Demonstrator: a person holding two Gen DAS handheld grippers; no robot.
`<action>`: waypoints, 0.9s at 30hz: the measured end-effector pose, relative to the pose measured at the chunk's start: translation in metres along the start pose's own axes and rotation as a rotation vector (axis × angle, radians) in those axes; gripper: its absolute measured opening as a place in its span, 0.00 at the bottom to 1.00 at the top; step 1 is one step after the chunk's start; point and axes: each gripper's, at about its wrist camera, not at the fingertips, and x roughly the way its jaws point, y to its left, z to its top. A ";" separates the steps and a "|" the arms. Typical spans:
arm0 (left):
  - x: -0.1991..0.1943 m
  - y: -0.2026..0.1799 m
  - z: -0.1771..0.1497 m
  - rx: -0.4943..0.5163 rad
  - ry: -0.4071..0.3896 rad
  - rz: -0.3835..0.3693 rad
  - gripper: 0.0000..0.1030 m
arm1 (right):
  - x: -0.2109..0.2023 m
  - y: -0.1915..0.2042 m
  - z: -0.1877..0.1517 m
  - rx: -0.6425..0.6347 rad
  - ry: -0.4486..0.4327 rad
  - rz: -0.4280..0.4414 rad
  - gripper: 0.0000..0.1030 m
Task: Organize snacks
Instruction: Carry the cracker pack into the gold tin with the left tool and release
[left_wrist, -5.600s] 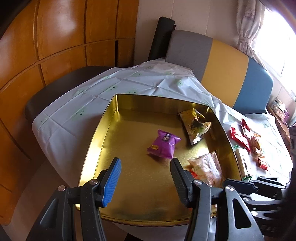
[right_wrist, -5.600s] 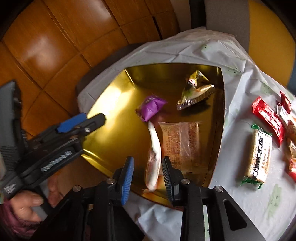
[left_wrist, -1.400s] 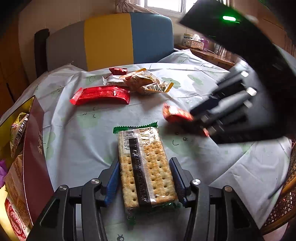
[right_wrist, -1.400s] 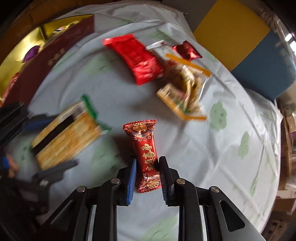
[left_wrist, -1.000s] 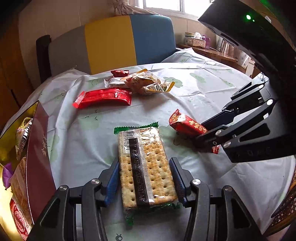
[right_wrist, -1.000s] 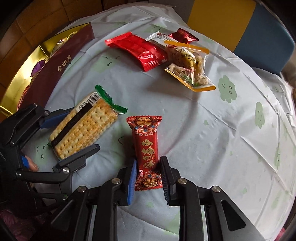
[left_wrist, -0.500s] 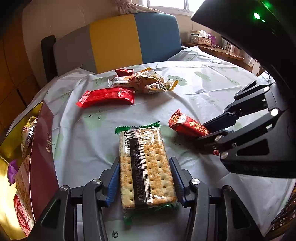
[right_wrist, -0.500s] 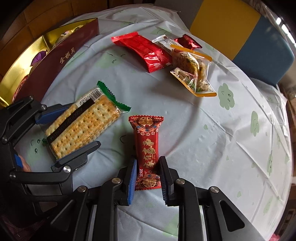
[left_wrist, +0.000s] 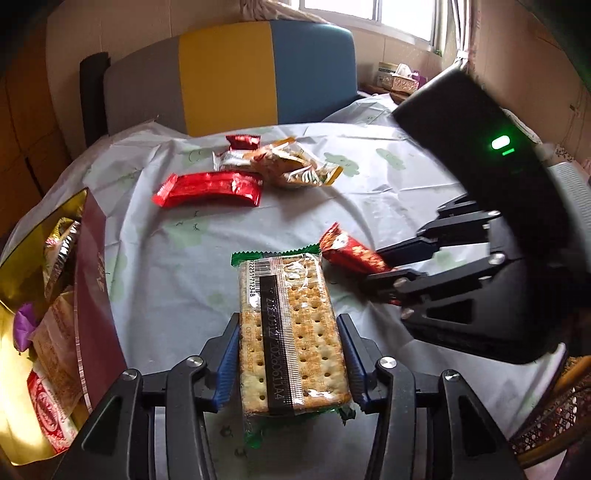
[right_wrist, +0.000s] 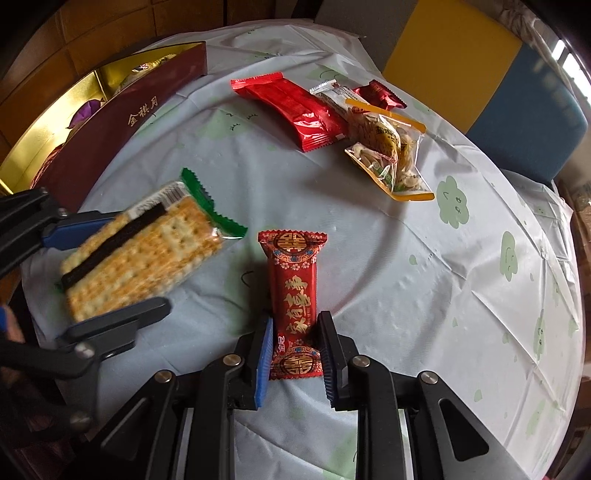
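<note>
- Left claw (left_wrist: 288, 360) is clamped on the cracker pack (left_wrist: 290, 332), gripped by its long sides near the rear end.
- Right claw (right_wrist: 295, 354) is clamped on the red candy (right_wrist: 293, 295), which is seen just right of the cracker pack.
- Both packets are shown over the surface (right_wrist: 424, 277), covered by a pale cloth with green prints.
- Beyond the cracker pack, a long red packet (left_wrist: 208, 188), a nut bag (left_wrist: 295, 168) and a small red sweet (left_wrist: 242, 141) are seen lying together.
- Left of the cracker pack, the gold box (right_wrist: 48, 122) is seen, with several snacks in it.
</note>
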 end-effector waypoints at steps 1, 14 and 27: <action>-0.007 0.000 0.000 0.000 -0.008 -0.005 0.49 | 0.000 0.001 0.000 -0.006 -0.002 -0.004 0.24; -0.082 0.069 -0.004 -0.183 -0.090 -0.022 0.49 | -0.003 0.009 -0.002 -0.031 -0.007 -0.023 0.24; -0.071 0.255 -0.003 -0.707 -0.052 0.101 0.49 | -0.004 0.012 -0.002 -0.041 -0.009 -0.031 0.25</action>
